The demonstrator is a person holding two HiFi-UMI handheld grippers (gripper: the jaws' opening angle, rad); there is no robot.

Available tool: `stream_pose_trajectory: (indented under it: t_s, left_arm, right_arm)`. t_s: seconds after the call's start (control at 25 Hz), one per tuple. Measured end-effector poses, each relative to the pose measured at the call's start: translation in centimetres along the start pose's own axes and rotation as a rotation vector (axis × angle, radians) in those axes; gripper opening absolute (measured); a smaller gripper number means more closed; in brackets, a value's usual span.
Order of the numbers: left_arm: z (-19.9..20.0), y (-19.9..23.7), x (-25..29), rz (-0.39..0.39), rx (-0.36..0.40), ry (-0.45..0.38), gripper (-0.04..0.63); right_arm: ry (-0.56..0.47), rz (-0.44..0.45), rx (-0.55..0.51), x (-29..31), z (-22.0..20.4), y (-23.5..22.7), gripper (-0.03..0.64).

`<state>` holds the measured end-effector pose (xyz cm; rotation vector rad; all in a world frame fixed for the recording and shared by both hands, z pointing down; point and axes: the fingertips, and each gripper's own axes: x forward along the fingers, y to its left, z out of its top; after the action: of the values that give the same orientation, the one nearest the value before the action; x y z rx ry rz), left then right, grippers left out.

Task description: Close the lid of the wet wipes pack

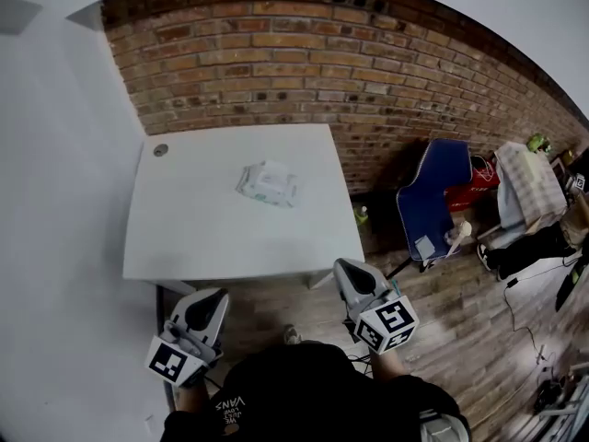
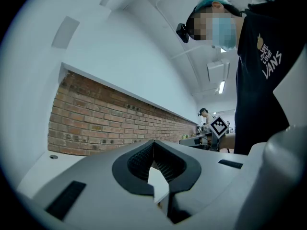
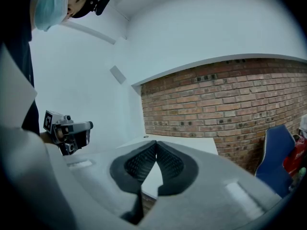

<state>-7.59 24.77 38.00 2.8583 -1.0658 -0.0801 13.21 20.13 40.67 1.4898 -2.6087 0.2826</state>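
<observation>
Left gripper (image 1: 210, 304): jaws pressed together at the tips, nothing between them; held low, just off the table's near edge.
Table (image 1: 184, 238): white, set against a brick wall (image 1: 304, 53).
Wet wipes pack (image 1: 268, 183): lies flat near the table's middle, well apart from both grippers, farther away than them.
Right gripper (image 1: 350, 274): jaws pressed together, empty; near the table's near right corner.

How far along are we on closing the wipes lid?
Nothing looks done: the wet wipes pack lies on the table, too small to tell whether it's open. Nothing is in hand: left gripper and right gripper are shut, empty, near the table's front edge. Left: reach the pack, press it closed.
</observation>
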Motion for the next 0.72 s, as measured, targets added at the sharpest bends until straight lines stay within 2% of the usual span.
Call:
stream_pose_trajectory:
  t_s: [0.4,0.72]
  left_arm:
    - [-0.9,-0.4,6.0,0.070,-0.002,0.007,0.000]
    - [-1.5,0.4,8.3,0.100,-0.023,0.021,0.000]
  right_arm:
    - [0.031,0.073,-0.014,1.9,0.0,-6.2,-0.002]
    - [0.041,0.108,-0.002,4.1,-0.2,-8.5,-0.002]
